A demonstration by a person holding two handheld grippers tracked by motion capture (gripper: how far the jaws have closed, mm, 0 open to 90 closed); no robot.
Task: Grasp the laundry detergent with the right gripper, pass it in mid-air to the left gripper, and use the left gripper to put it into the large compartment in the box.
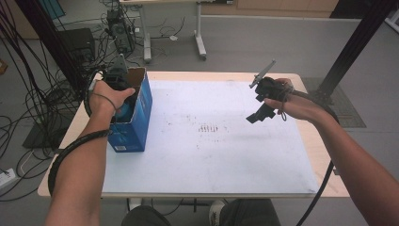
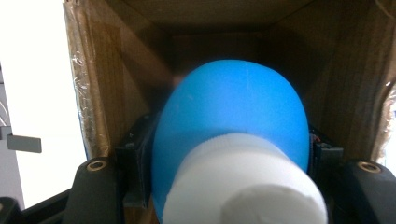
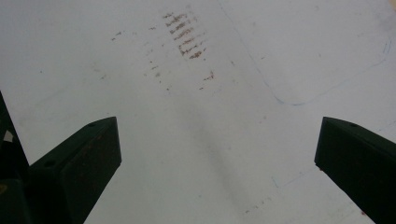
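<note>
The left claw (image 2: 224, 186), clamped on a blue bottle (image 2: 231, 126) with a white cap, is lowering it into the open cardboard box (image 1: 134, 113); letting go seems next, while the right claw (image 3: 217, 154) is hanging apart over the tabletop (image 1: 211, 155).

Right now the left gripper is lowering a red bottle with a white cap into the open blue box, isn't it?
Not quite: the bottle is blue, not red, as the left gripper view shows. The left gripper does hold it, white cap nearest, inside the open blue box.
</note>
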